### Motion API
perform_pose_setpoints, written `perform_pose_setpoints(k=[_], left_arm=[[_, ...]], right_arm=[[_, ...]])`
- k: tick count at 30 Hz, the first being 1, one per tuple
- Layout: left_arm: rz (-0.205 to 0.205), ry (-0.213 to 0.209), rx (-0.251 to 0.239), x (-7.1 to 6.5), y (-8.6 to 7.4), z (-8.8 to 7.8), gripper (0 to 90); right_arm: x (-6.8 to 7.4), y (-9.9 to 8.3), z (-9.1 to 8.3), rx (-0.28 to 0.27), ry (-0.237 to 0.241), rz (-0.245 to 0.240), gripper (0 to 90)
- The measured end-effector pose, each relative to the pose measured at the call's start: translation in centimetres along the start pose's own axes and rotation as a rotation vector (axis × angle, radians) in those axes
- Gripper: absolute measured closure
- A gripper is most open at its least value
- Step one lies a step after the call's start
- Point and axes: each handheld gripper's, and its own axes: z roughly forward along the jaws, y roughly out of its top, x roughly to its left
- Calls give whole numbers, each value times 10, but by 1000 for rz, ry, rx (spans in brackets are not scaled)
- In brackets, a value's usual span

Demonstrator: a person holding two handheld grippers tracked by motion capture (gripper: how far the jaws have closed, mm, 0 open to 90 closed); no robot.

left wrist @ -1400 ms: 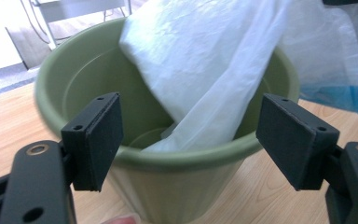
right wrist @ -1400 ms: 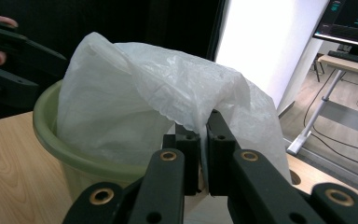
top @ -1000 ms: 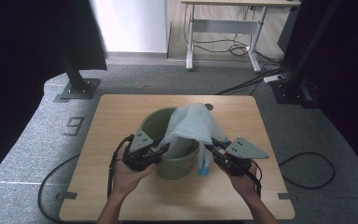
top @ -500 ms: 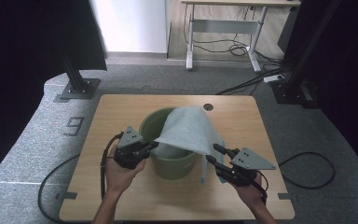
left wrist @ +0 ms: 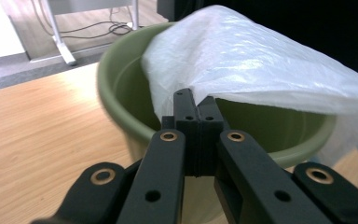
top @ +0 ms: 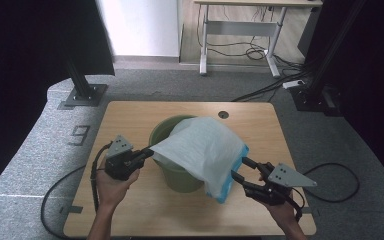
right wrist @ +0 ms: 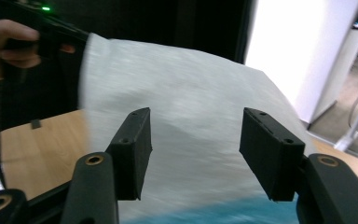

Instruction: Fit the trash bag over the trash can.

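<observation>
A green bucket [top: 172,172] stands mid-table with a white plastic bag [top: 205,150] draped over its right side; a blue edge [top: 228,192] hangs low. My left gripper [top: 149,152] is left of the bucket, shut on the bag's left corner. In the left gripper view the jaws [left wrist: 196,105] pinch the white film [left wrist: 261,60] above the bucket's rim [left wrist: 116,70]. My right gripper [top: 238,168] is at the bag's lower right. Its jaws have just been opening; its open pads [right wrist: 133,149] stand in front of the bag [right wrist: 191,102] without pressing it.
The wooden table [top: 130,120] has a small round hole [top: 223,114] at the back. Cables trail off both front sides. A dark stand base [top: 82,95] and a white desk frame [top: 240,30] sit on the floor beyond.
The left gripper has pulled the bag's corner out to the left of the bucket. The right gripper has drawn back to the right and opened, letting the bag go. The bag now spreads wider.
</observation>
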Motion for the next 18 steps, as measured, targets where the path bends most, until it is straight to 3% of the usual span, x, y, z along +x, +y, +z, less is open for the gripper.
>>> perform_pose_setpoints(k=[5, 9, 15, 18], left_arm=[[-45, 11, -14, 11, -2, -4, 896], [-77, 26, -16, 21, -3, -4, 896], [-130, 41, -17, 34, -4, -2, 895], [-135, 40, -17, 36, -3, -1, 895]], right_arm=[[-22, -16, 11, 49, -59, 46, 377], [-40, -31, 26, 74, -73, 96, 300], [-50, -47, 44, 90, -35, 154, 230], [-49, -51, 48, 78, 35, 190, 252]])
